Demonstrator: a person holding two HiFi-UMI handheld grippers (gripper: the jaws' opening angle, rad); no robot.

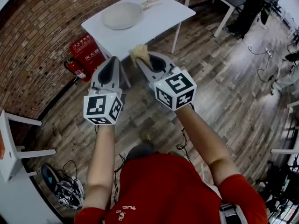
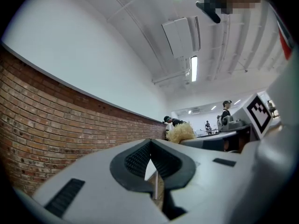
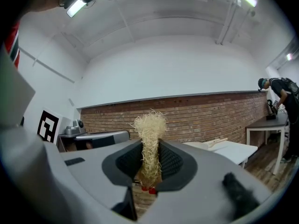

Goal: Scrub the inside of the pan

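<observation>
Gripping a straw-coloured fibre scrubber (image 3: 149,125) in my right tool (image 3: 150,160), left tool (image 2: 150,164) closed empty; next, reach the pale round pan (image 1: 122,15).

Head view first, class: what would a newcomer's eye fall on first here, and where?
The right gripper is shut on a pale, straw-like scrubber sticking up from its jaws, held in mid-air. The left gripper beside it is shut and empty. Ahead, a pale pan sits on the white table by the brick wall.
</observation>
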